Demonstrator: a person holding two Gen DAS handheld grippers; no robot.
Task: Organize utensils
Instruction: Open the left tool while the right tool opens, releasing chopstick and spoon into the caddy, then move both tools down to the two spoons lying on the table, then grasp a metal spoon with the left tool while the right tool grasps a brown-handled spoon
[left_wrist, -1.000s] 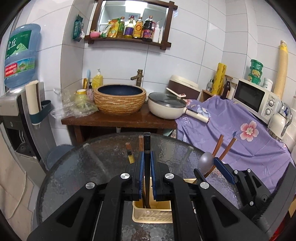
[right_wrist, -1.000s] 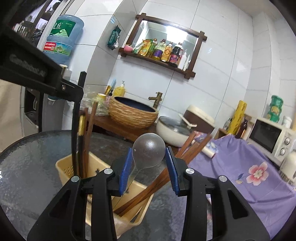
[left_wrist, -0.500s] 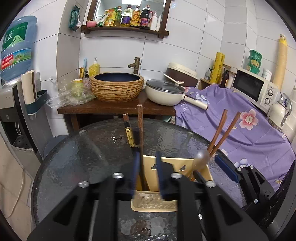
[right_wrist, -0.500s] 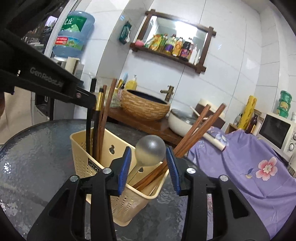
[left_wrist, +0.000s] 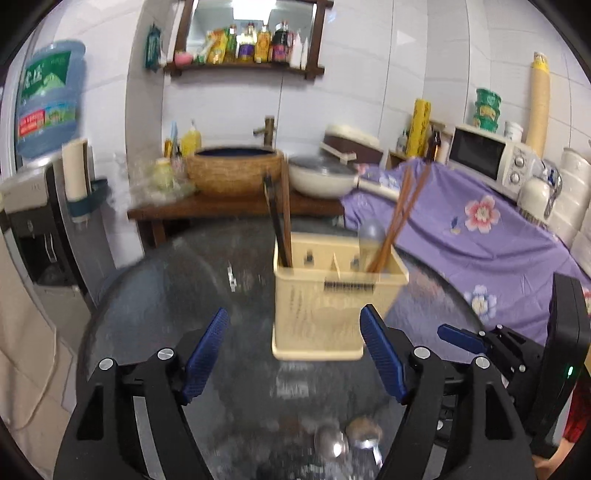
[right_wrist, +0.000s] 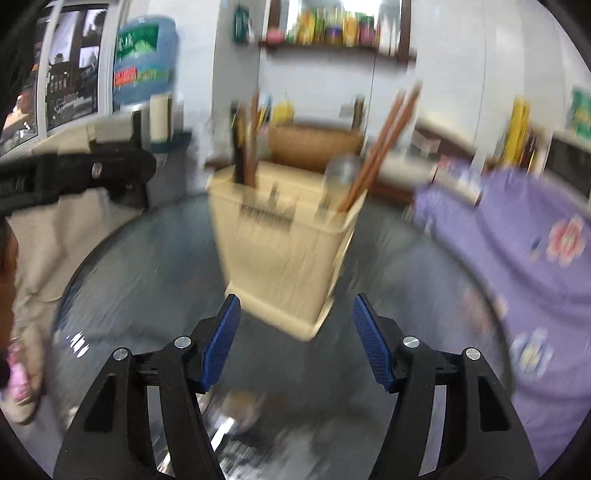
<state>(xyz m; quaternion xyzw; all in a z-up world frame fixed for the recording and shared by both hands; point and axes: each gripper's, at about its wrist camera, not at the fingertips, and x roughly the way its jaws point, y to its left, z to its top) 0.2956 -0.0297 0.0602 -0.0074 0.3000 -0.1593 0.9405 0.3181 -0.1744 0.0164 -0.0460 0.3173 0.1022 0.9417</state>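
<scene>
A cream plastic utensil caddy (left_wrist: 325, 295) stands on the round glass table (left_wrist: 147, 314). Dark chopsticks (left_wrist: 279, 221) stand in its left compartment; brown chopsticks (left_wrist: 400, 214) and a grey spoon (left_wrist: 371, 232) lean in its right one. My left gripper (left_wrist: 295, 350) is open and empty, just in front of the caddy. My right gripper (right_wrist: 295, 332) is open and empty, also in front of the caddy (right_wrist: 284, 251). It also shows at the right of the left wrist view (left_wrist: 465, 338). Two metal spoons (left_wrist: 347, 441) lie on the glass near me.
A wooden counter (left_wrist: 236, 206) behind the table holds a woven basin (left_wrist: 234, 170) and a white pan (left_wrist: 321, 177). A purple flowered cloth (left_wrist: 480, 229) covers the right side, with a microwave (left_wrist: 487, 158). A water dispenser (left_wrist: 40, 147) stands on the left.
Both grippers have let go, opened wide and pulled back from the caddy. The dark chopsticks and the grey spoon now stand free in the caddy.
</scene>
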